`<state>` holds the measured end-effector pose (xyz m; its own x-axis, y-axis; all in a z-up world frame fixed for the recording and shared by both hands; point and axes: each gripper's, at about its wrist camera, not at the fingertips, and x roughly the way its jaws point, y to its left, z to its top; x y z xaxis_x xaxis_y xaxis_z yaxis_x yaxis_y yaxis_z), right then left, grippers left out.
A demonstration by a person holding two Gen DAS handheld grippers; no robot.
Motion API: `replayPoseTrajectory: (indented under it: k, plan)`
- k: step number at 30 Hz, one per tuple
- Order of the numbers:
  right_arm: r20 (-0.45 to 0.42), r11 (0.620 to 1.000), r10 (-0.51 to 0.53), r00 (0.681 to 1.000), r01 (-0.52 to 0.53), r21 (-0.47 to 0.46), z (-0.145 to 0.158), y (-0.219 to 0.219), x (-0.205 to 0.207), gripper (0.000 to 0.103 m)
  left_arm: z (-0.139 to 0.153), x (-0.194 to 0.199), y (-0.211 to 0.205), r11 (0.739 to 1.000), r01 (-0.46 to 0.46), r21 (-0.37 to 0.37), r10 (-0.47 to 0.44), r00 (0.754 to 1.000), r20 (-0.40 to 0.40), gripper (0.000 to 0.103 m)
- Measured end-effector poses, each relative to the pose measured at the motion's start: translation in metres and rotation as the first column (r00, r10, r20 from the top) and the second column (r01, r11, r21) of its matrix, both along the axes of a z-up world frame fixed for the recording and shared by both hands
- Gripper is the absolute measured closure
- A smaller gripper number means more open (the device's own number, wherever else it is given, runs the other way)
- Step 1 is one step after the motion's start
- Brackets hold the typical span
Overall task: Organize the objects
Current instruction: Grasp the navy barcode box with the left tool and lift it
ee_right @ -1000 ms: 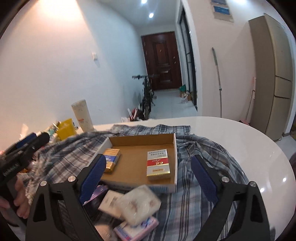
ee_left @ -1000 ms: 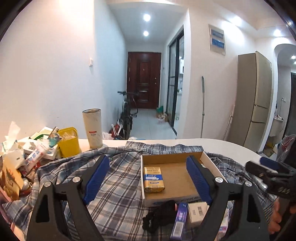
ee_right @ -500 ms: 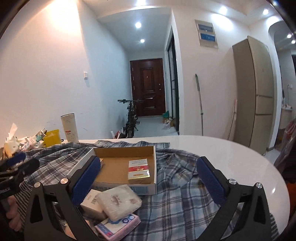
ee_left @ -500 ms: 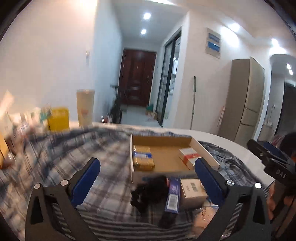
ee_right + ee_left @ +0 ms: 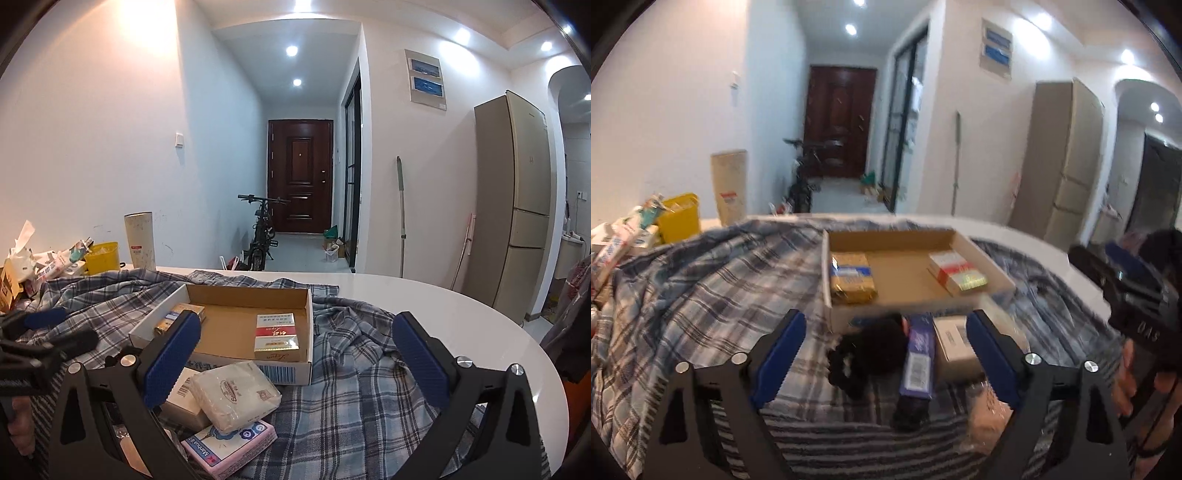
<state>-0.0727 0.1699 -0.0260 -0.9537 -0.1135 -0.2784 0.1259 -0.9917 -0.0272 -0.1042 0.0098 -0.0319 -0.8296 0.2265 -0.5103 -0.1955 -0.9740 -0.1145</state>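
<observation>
An open cardboard box lies on a plaid shirt. It holds a gold pack and a red-and-white pack. In front of it lie a black scrunchie, a purple box, a white box, a white tissue pack and a pink pack. My left gripper hovers over the scrunchie and purple box; its jaws are closing, pads touching nothing. My right gripper stands wide open and empty before the box.
A yellow container, a tall cup and a pile of packets crowd the table's left end. The white round table extends right. A hand holds the other gripper at the right.
The left view has dipped and drawn nearer the items in front of the box, and its jaws have narrowed. The right view has levelled out, settling close over the tissue packs.
</observation>
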Motion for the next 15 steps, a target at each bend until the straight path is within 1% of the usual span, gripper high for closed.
replayPoseTrajectory:
  k: [1,2,3,4,5,6,7,9,11,13,15]
  plan:
    - [0.002,1.000,0.000,1.000,0.000,0.000,0.000,0.000,0.000,0.000,-0.003,-0.003,0.003,1.000,0.021,-0.007,-0.021,0.999,0.029,0.017]
    - [0.004,1.000,-0.001,1.000,0.001,0.000,0.000,0.000,-0.001,0.000,-0.007,-0.006,0.007,0.999,0.043,-0.012,-0.042,0.997,0.062,0.023]
    - [0.006,1.000,-0.002,1.000,0.002,-0.001,-0.001,0.001,-0.001,0.000,-0.012,-0.009,0.011,0.997,0.069,-0.014,-0.068,0.992,0.104,0.028]
    - [0.010,1.000,-0.003,1.000,0.003,-0.003,-0.001,0.001,-0.002,0.000,-0.017,-0.012,0.015,0.995,0.098,-0.016,-0.094,0.985,0.146,0.029]
    - [0.013,1.000,-0.003,1.000,0.004,-0.004,-0.001,0.002,-0.003,0.000,-0.024,-0.017,0.021,0.991,0.129,-0.027,-0.121,0.971,0.205,0.036]
    - [0.017,1.000,-0.004,1.000,0.004,-0.005,-0.002,0.002,-0.003,0.000,-0.030,-0.021,0.024,0.990,0.139,-0.039,-0.125,0.962,0.242,0.046]
    - [0.019,1.000,-0.005,1.000,0.006,-0.006,-0.002,0.002,-0.003,0.000,-0.036,-0.023,0.026,0.989,0.138,-0.056,-0.117,0.955,0.272,0.052]
    - [0.023,1.000,-0.006,1.000,0.006,-0.007,-0.003,0.003,-0.004,0.000,-0.040,-0.024,0.027,0.990,0.132,-0.054,-0.112,0.951,0.287,0.071]
    - [0.023,1.000,-0.006,1.000,0.006,-0.008,-0.003,0.003,-0.004,0.000,-0.041,-0.024,0.025,0.991,0.129,-0.042,-0.112,0.951,0.287,0.082]
    - [0.024,1.000,-0.009,1.000,0.009,-0.006,-0.003,0.003,-0.004,0.000,-0.038,-0.020,0.022,0.991,0.130,-0.022,-0.120,0.959,0.258,0.082]
    - [0.029,1.000,-0.012,0.999,0.012,-0.002,-0.004,0.003,-0.005,0.000,-0.030,-0.013,0.019,0.992,0.130,-0.006,-0.126,0.973,0.194,0.082]
